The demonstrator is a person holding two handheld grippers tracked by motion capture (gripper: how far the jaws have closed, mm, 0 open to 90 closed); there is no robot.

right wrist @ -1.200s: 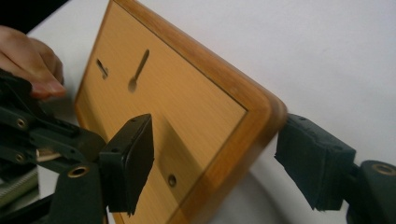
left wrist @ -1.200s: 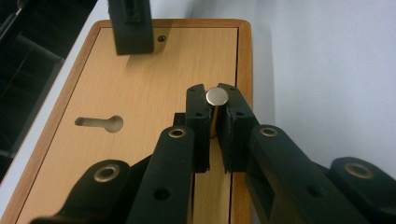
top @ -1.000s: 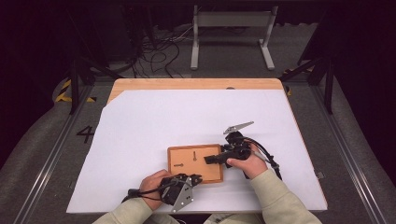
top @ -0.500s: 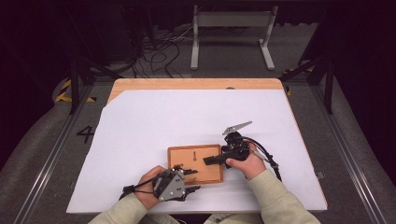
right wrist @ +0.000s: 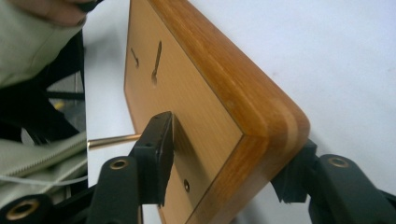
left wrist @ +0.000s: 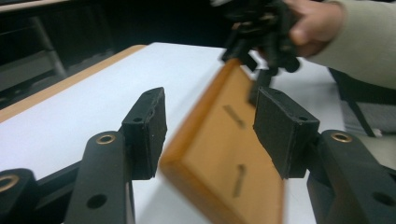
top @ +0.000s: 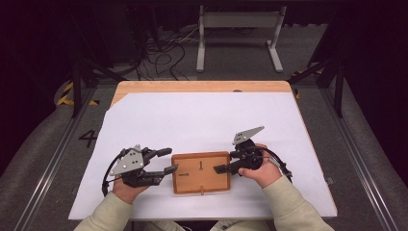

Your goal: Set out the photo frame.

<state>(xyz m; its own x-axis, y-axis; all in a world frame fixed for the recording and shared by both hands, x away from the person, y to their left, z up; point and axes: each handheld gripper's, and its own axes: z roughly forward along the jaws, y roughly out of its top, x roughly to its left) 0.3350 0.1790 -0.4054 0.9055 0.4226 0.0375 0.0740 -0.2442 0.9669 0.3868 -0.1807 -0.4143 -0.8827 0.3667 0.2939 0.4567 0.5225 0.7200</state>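
- Left gripper (top: 166, 161), nearest the person's left side: jaws apart and nothing between the pads; they have just been opening. It sits just beside the left edge of the wooden board (top: 201, 172), not touching it. In the left gripper view the board's near corner (left wrist: 219, 158) lies ahead in the gap, blurred.
- Right gripper (top: 222, 168): jaws straddle the board's right edge and have just been closing. In the right gripper view one pad (right wrist: 156, 154) lies against the top face and the other sits under the edge (right wrist: 292, 184); I read this as clamped on the board, with that edge lifted a little.
- Board location: near edge of the table, between the two hands, on the white sheet (top: 202, 120).
- Handling judgement: solid, thick, stiff wood with a layered edge, so probably fairly heavy for an edge grip. The finish looks smooth, so it may slip or pivot when held at one side only. Not fragile. A thin brass-coloured pin (right wrist: 114, 140) sticks out of one edge; the top face has small slots. Best hold: across the thickness at opposite edges, clear of the pin.
- Surface: flat matte white sheet over a wooden tabletop (top: 202, 86).
- Room beyond: dark floor, loose cables (top: 163, 48), a grey metal stand (top: 238, 29).
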